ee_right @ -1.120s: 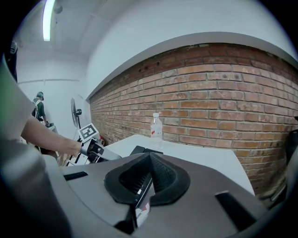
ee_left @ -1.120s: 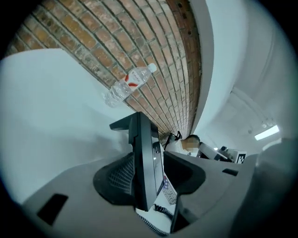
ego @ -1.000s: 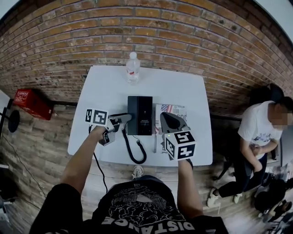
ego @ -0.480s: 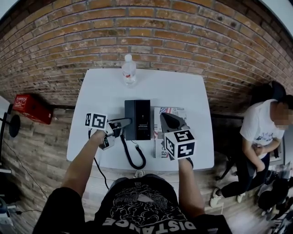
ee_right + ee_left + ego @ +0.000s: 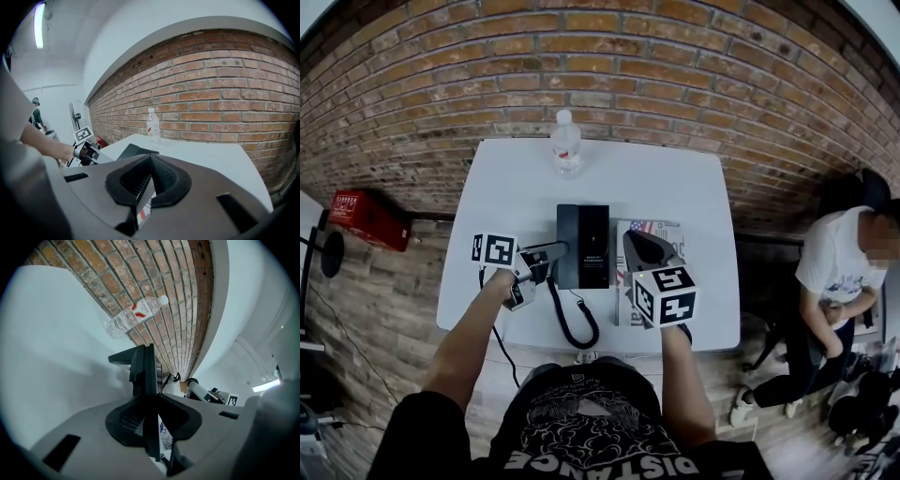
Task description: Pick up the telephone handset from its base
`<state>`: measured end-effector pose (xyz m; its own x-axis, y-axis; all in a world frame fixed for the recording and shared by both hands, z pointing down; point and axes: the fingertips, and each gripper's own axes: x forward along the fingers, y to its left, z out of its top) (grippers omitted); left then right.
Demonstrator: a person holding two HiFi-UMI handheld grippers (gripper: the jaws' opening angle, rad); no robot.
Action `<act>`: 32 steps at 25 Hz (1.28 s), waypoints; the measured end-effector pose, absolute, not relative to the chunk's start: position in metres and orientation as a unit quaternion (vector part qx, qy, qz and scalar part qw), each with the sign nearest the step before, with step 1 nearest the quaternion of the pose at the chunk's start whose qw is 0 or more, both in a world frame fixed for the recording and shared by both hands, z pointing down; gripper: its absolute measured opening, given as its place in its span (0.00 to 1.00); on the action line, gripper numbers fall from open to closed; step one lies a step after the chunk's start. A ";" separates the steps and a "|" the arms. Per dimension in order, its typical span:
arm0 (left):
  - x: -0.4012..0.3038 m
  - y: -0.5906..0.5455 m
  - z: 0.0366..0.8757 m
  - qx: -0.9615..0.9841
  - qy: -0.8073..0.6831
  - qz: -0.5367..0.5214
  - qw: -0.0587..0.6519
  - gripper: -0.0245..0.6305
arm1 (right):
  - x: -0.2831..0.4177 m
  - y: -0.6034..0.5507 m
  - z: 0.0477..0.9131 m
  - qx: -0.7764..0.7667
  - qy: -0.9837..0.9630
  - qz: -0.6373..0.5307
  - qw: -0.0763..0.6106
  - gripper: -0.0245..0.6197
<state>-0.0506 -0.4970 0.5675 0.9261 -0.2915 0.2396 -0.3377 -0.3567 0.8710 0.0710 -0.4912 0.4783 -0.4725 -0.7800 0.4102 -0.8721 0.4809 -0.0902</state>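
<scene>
The black telephone base (image 5: 594,246) lies at the middle of the white table (image 5: 675,187), with the handset (image 5: 566,240) resting along its left side. My left gripper (image 5: 547,255) reaches in from the left at the handset's near end. In the left gripper view the handset's dark edge (image 5: 149,376) runs between the pads, which are closing against it. My right gripper (image 5: 643,249) hovers over the magazine to the right of the base. In the right gripper view its jaws (image 5: 150,158) meet at the tips with nothing between them.
A coiled cord (image 5: 568,320) loops from the phone to the table's front edge. A water bottle (image 5: 566,143) stands at the back by the brick wall. The magazine (image 5: 662,232) lies right of the base. A red box (image 5: 364,214) sits on the floor at left, and a person (image 5: 836,274) is at right.
The left gripper's jaws have drawn in on the handset while that hand stayed put. The right gripper has sunk slightly toward the magazine.
</scene>
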 end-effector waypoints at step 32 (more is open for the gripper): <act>-0.102 -0.402 0.447 0.863 -0.256 -0.099 0.424 0.15 | 0.052 -0.383 0.419 0.543 -0.825 0.109 0.113 0.04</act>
